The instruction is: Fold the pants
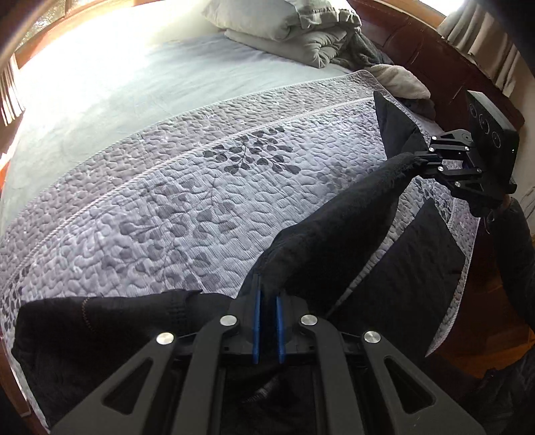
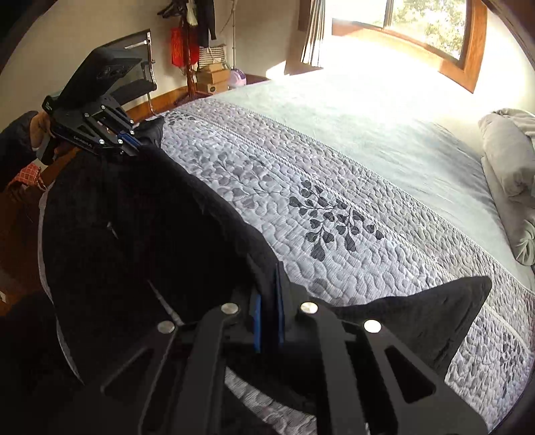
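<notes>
— Fingers, what are they doing?
— Left gripper (image 1: 267, 329) and right gripper (image 2: 267, 321) each pinch the black pants (image 1: 334, 234), stretched between them above the quilted bed (image 1: 167, 200).

Pants (image 1: 334, 241) black; quilt (image 1: 167, 207) grey with dark leaf print; sheet (image 1: 117, 83) pale grey-blue; pads (image 1: 256, 324) blue; pillows (image 1: 267, 20) grey.

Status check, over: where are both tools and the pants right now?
Left tool shut on pants. Right tool shut on pants too. Pants held stretched between them over the quilt. Nothing in the way.
</notes>
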Demonstrator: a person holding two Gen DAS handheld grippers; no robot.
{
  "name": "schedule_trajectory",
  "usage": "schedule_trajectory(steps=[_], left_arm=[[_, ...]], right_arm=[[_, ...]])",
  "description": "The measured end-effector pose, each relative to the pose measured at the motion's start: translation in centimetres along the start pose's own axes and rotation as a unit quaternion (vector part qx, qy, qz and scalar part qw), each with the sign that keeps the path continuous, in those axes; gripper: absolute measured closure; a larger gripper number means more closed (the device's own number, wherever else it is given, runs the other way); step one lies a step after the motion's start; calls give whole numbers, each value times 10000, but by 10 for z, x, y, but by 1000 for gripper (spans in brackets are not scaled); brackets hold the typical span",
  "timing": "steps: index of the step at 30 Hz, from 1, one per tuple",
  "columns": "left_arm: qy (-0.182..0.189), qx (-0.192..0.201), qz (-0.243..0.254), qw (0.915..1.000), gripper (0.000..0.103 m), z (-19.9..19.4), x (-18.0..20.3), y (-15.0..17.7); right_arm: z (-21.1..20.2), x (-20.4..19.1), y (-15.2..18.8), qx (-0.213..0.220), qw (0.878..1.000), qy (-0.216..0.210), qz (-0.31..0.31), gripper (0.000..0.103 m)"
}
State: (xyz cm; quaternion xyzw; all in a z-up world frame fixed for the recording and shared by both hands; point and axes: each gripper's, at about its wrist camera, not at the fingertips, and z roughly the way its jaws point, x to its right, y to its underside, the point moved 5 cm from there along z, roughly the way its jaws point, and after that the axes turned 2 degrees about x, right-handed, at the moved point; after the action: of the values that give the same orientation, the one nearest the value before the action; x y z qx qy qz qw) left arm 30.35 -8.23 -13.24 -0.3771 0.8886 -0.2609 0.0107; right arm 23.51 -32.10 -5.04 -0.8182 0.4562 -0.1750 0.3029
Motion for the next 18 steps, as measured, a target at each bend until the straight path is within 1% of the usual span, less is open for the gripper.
schedule_trajectory(steps=[2,4,5,9,13,15,18], left_arm=[[-57,174,-134,9997,95,-17,21,22],[-154,306,-201,9992,95,-31,41,45],[-260,367,-204,9988,95,-37,51,57],[-498,526,-442,9964,94,-47,81,104],[-641,608,-882,9922,93,-46,101,150],[-571,603,-1166,9897,92,-43,110,174],[-319,467,-1836,9814,91,-29,111,204]], right_arm=[[-21,-23,19,67,10000,9,41,97],[-20,-52,38,47,10000,-6,86,97],[-27,-64,48,23,9999,-43,138,97],[-29,-107,89,-152,9986,-182,479,96],[-24,-138,120,-362,9959,-195,802,95],[-21,-145,134,-433,9933,-225,1048,94],[-10,-153,153,-691,9884,-283,1321,93]])
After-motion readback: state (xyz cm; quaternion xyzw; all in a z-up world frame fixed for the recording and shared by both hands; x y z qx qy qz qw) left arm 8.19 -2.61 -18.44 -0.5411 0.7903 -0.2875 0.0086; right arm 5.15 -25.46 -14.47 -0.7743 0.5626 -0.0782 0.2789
